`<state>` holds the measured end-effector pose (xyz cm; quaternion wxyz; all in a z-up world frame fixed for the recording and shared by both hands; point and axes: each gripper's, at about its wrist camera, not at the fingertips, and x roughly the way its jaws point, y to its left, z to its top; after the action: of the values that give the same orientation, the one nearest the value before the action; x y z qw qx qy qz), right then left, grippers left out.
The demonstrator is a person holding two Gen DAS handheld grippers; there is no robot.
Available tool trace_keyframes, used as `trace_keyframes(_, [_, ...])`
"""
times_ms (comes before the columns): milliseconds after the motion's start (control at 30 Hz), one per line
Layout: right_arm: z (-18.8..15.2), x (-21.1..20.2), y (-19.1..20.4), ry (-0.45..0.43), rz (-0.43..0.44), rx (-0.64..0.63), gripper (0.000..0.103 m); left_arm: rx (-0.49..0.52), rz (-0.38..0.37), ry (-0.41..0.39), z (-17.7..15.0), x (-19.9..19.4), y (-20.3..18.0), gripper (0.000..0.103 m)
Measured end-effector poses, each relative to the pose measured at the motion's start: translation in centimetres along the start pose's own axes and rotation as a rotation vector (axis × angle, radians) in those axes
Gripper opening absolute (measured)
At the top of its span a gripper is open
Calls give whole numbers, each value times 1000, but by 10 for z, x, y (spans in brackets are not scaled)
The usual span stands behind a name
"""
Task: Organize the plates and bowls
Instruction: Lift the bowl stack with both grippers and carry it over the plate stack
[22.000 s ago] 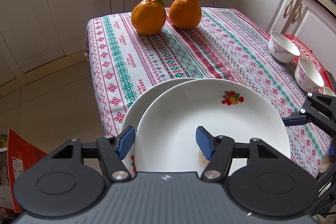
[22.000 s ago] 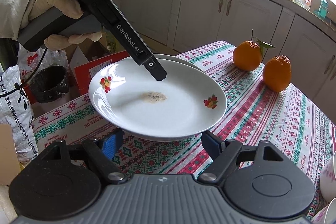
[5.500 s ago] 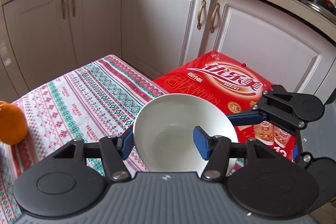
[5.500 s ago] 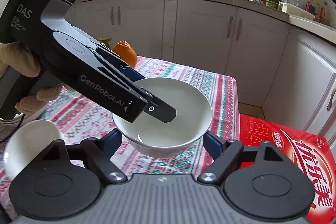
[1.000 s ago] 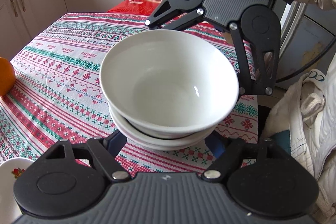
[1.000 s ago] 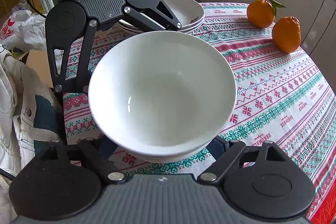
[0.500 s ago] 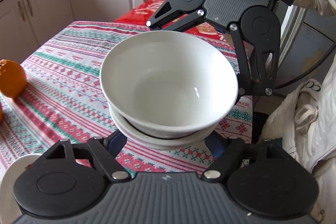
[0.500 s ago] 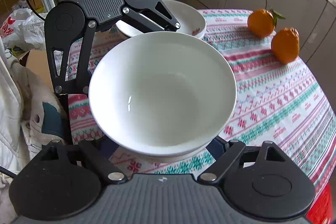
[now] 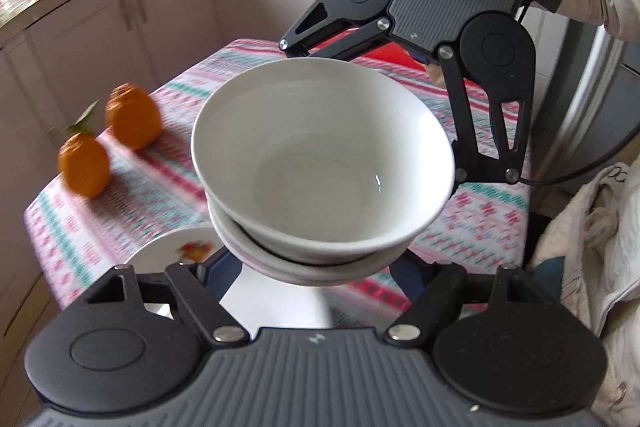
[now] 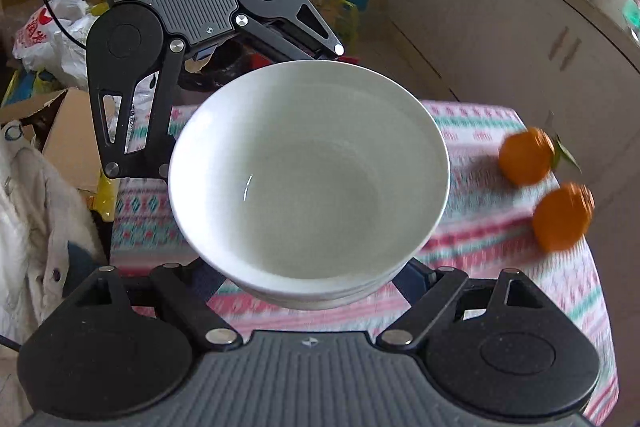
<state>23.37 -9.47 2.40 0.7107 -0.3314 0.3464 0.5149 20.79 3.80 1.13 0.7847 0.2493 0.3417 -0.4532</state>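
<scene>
White bowls [image 9: 320, 163]: you are carrying the nested stack in the air, above the worktop [image 9: 168, 195].
Left jaws [image 9: 316, 267]: pinching the stack's near side.
Right jaws [image 10: 312, 275]: pinching the opposite side.
Plates [image 9: 176, 251]: lying below-left of the left jaws, nearer that hand.

Table [image 9: 168, 195] covered by a patterned cloth [image 10: 500, 227] in red, green and white bands; print blurred. In the left wrist view, two oranges [image 9: 132, 123] sit on the cloth at about 9 o'clock, just beside each other, one with a leaf. A white plate [image 9: 160, 255] with a fruit motif lies at about 7 o'clock near the table's edge, partly hidden. In the right wrist view the oranges are at 3 o'clock, close to the far edge.
</scene>
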Motion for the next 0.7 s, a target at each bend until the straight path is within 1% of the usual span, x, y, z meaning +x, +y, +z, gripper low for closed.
trace_keyframes(167, [31, 28, -12, 0, 33, -70, 90, -66, 48, 33, -19, -8, 24, 80])
trace_keyframes(333, [51, 59, -21, 5, 83, -110, 90, -132, 71, 62, -41, -12, 44, 80])
trace_keyframes(433, [58, 73, -23, 6, 106, -119, 90, -163, 76, 79, -52, -12, 53, 80])
trace_keyframes(567, [61, 84, -26, 10, 135, -119, 90, -179, 77, 101, -58, -10, 59, 80])
trace_keyframes(700, [63, 91, -28, 1, 151, -105, 90, -190, 78, 99, -62, -11, 63, 80])
